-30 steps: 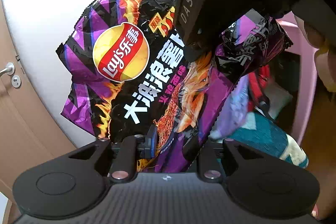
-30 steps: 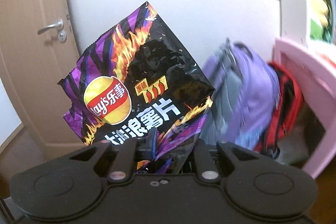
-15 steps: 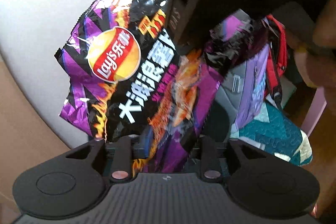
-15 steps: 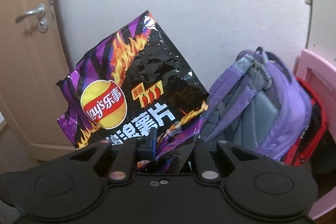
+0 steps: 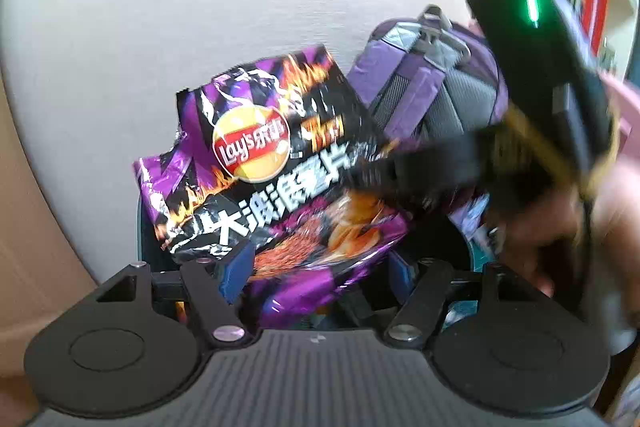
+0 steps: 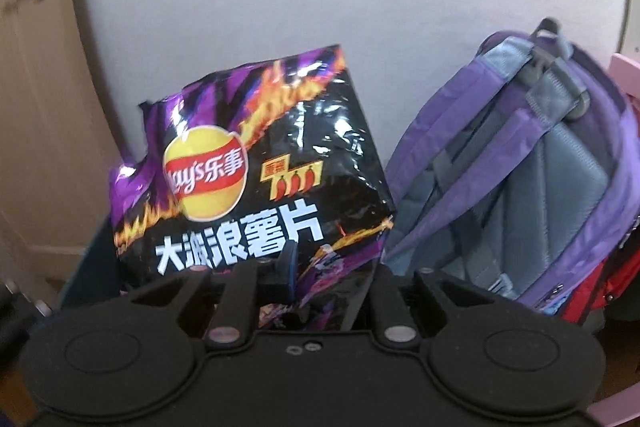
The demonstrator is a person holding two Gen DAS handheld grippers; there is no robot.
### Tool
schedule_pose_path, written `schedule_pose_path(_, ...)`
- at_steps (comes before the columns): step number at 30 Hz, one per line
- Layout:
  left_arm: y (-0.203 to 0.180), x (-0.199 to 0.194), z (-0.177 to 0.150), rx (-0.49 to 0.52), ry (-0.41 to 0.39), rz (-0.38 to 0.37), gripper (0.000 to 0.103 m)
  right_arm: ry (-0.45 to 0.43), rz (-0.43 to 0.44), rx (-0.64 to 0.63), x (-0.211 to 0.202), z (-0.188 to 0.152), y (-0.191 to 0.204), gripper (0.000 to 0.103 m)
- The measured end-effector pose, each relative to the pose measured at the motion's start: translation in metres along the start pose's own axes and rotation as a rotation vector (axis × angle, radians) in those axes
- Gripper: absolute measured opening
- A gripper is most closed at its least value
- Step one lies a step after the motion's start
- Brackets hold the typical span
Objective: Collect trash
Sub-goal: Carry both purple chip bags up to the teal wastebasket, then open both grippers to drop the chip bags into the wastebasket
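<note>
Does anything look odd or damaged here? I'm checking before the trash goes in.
The chip bag is crumpled, with a ragged, bent top edge, as empty trash would be. It hangs tilted over a dark bin. The purple backpack leans against the wall. Nothing is spilled or broken.

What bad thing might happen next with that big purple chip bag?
1. The left gripper is opening, so only the right gripper pinches the crinkly purple and black chip bag at its bottom edge; it might slip.
2. The bag hangs over a dark bin whose rim barely shows; it might catch there.
3. The purple and grey backpack stands close beside the bag and might get bumped.
</note>
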State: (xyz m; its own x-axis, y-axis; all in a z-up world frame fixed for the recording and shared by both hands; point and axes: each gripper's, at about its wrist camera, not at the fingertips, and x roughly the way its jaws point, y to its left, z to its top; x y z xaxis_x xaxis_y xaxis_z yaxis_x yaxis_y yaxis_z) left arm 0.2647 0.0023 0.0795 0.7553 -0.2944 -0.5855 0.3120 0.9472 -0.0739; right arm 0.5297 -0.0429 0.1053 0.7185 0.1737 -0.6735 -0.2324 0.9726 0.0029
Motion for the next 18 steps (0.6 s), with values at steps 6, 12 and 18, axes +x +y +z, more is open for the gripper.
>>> schedule_pose_path(6,0.015,-0.010,-0.011,-0.014,-0.014,-0.026,0.070,0.063,-0.010,-0.107,0.021,-0.016,0.028,0.015)
schedule_pose_path(12,0.019,-0.024,-0.009,-0.003,-0.015,-0.080,0.071,0.147,-0.028,-0.184,0.037,-0.026,0.040,0.015)
schedule_pose_path(18,0.029,-0.021,-0.012,-0.034,-0.028,-0.093,0.072,0.238,-0.108,-0.362,0.048,-0.032,0.065,0.015)
